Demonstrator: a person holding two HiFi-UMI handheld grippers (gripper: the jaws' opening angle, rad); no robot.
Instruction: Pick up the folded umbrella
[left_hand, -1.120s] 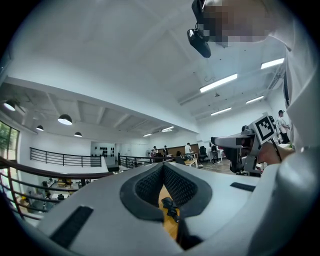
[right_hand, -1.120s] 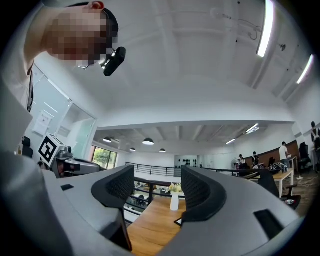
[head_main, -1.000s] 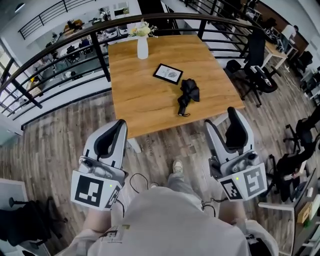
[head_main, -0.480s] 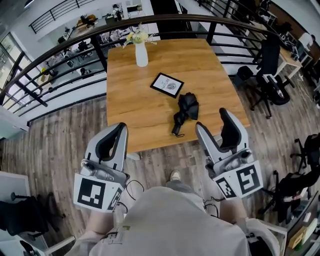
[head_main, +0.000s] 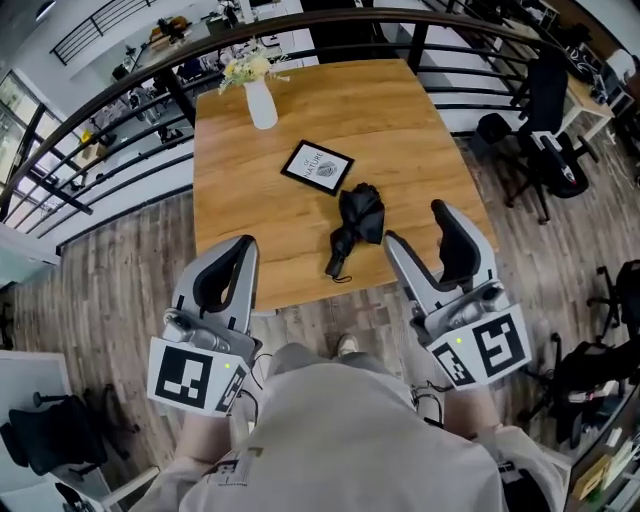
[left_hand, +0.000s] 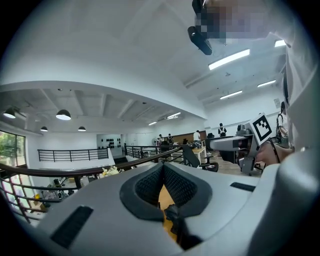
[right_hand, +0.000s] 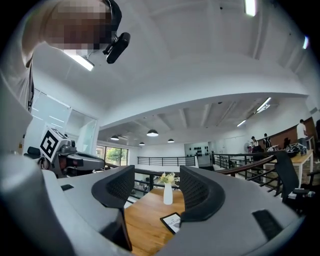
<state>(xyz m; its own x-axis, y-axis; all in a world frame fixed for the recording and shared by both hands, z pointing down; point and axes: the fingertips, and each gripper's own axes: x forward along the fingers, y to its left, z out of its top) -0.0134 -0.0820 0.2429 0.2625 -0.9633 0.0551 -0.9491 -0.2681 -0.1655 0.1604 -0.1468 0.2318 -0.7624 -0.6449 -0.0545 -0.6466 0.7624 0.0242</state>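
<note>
Black and folded, the umbrella (head_main: 358, 215) lies on the near half of the wooden table (head_main: 400, 130), its thin handle end pointing at the near edge. A framed picture (head_main: 318, 166) lies flat just beyond it, and a white vase of flowers (head_main: 260, 100) stands at the far left of the table.

Both grippers are held up at the table's near edge, neither touching the umbrella. The right gripper (head_main: 420, 232) is just right of it with its jaws spread wide and nothing between them; its own view looks through the gap at the vase and the picture. The left gripper (head_main: 240, 250) is farther left, its jaw tips pressed together and holding nothing. A dark metal railing (head_main: 100, 100) curves round the far side of the table.
</note>
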